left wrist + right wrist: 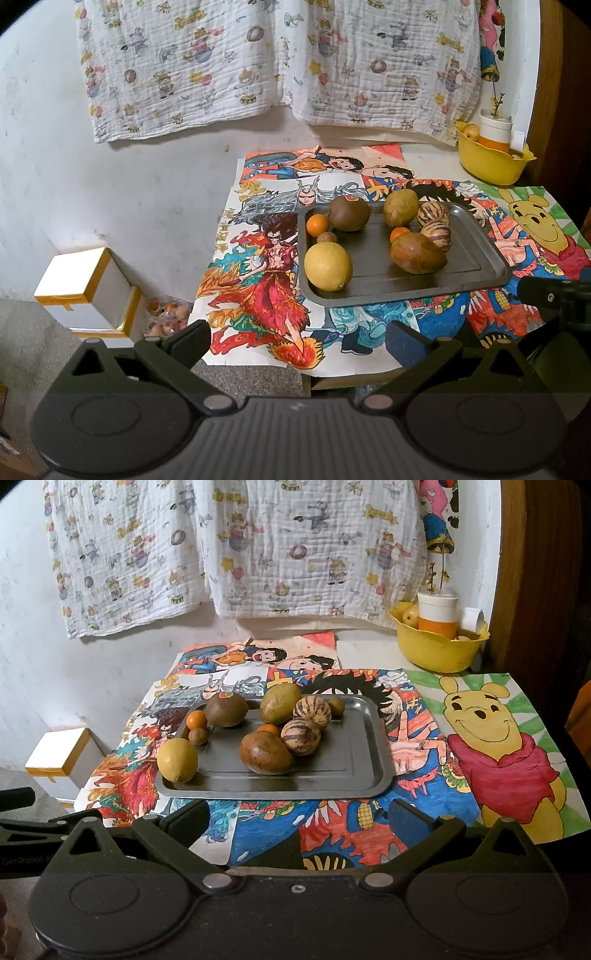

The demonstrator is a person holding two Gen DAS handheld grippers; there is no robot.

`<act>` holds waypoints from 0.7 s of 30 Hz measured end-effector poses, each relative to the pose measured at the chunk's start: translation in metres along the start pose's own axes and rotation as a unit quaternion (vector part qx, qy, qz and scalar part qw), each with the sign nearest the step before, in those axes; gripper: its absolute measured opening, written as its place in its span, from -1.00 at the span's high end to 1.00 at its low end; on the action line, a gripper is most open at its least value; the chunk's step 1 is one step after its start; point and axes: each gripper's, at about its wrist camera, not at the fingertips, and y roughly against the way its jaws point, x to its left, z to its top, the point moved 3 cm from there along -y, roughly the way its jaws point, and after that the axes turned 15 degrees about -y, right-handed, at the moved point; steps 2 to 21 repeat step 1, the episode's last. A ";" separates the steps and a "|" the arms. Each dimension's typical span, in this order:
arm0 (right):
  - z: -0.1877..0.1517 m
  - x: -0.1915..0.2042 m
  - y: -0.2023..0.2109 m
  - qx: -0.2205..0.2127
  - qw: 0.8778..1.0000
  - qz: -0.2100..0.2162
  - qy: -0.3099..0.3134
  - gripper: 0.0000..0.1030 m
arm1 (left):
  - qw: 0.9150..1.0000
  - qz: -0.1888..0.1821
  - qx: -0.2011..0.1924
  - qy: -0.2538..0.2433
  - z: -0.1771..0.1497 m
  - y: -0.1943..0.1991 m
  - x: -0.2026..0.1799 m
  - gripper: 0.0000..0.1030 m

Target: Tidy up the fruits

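While the fruits are lying together on the metal tray [365,775] atop the surface, we are holding the left tool [298,341] and right tool [298,821] wide open, gripping nothing.

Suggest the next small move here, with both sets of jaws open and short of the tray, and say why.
Probably ease the left gripper forward toward the round yellow lemon: it sits alone at the near left corner of the rectangular metal tray, nothing is gripped yet, and the right gripper faces a bare stretch of tray.
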 end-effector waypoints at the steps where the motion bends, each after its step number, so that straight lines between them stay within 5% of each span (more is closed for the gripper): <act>1: 0.000 0.000 0.000 0.001 1.000 -0.001 0.000 -0.99 | 1.000 -0.001 0.000 0.000 0.000 0.000 0.000 -0.99; 21: 0.000 0.000 0.000 0.001 1.000 -0.001 0.000 -0.99 | 1.000 -0.001 0.000 0.000 0.000 0.000 0.000 -0.99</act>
